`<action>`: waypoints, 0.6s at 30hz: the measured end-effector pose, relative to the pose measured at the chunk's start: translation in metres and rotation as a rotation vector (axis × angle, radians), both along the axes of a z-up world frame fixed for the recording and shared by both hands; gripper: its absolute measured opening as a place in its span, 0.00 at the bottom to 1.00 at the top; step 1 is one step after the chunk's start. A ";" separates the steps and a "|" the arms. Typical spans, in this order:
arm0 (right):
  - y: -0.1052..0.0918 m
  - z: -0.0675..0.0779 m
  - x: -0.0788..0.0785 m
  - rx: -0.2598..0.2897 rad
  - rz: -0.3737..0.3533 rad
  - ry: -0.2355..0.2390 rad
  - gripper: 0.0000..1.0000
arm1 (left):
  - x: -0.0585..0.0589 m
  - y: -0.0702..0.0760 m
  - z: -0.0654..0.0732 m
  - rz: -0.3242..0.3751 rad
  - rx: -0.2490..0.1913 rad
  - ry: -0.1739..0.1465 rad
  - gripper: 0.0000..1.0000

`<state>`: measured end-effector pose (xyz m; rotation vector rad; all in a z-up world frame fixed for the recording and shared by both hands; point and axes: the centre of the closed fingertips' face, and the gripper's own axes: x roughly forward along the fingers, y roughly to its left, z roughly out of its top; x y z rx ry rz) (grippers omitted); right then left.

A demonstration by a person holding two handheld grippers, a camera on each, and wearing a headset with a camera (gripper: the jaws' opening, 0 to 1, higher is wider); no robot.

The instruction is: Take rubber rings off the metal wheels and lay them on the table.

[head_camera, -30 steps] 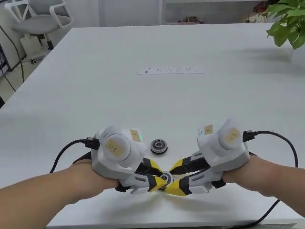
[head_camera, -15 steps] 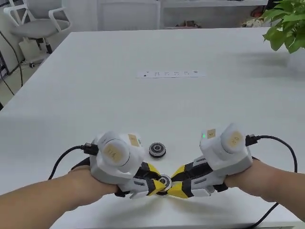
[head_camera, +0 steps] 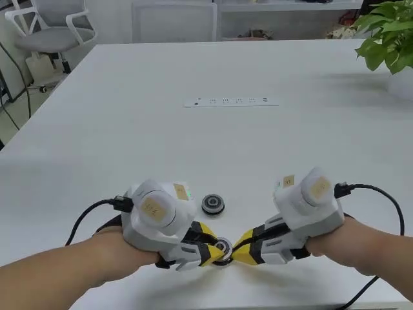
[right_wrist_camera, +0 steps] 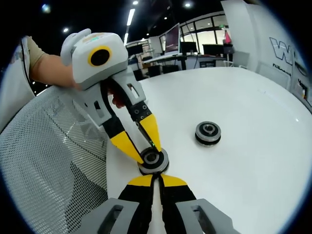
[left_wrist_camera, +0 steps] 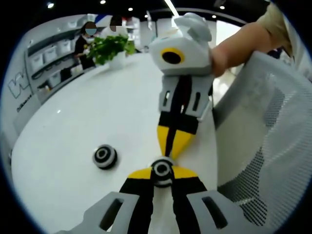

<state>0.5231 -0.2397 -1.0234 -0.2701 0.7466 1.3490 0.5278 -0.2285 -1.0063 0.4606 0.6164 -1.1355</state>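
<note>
Barely anything has moved in the last second. The left gripper and right gripper are still nose to nose at the near edge of the surface, both sets of jaws pinching one wheel from opposite sides. Its ring looks like it's not off yet, and the other wheel sits untouched just behind.

Metal wheel mostly hidden
Head view: yellow jaw tips cover most of it; the plant and office chair are cut by the frame; the power strip sockets are too small to tell
</note>
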 end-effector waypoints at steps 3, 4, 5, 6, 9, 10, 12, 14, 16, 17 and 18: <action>-0.001 0.002 0.002 0.014 -0.031 0.029 0.00 | 0.000 0.000 0.000 0.000 0.001 -0.003 0.13; -0.001 0.002 0.002 0.019 -0.034 0.030 0.00 | 0.000 0.000 0.000 0.001 0.002 -0.003 0.13; -0.001 0.003 0.002 0.023 -0.041 0.040 0.00 | 0.000 0.000 0.000 0.002 0.002 -0.003 0.13; -0.001 0.003 0.002 0.027 -0.046 0.046 0.00 | 0.000 0.000 0.000 0.003 0.001 -0.002 0.13; -0.002 0.003 0.002 0.041 -0.074 0.079 0.00 | 0.001 0.000 0.000 0.005 0.000 0.001 0.13; -0.002 0.004 0.003 0.047 -0.084 0.091 0.00 | 0.001 0.000 0.000 0.006 0.001 0.000 0.13; -0.002 0.004 0.003 0.062 -0.106 0.115 0.00 | 0.000 0.000 0.000 0.008 0.002 -0.001 0.13; -0.003 0.005 0.005 0.075 -0.127 0.136 0.00 | 0.000 0.000 0.000 0.010 0.003 -0.001 0.13; -0.003 0.006 0.006 0.088 -0.143 0.149 0.00 | 0.001 0.000 0.000 0.014 0.004 0.000 0.13; -0.002 0.008 0.007 0.106 -0.154 0.159 0.00 | 0.000 0.000 0.000 0.014 0.003 0.000 0.13; 0.001 0.012 0.008 0.133 -0.171 0.173 0.00 | 0.000 0.000 0.000 0.015 0.003 0.000 0.13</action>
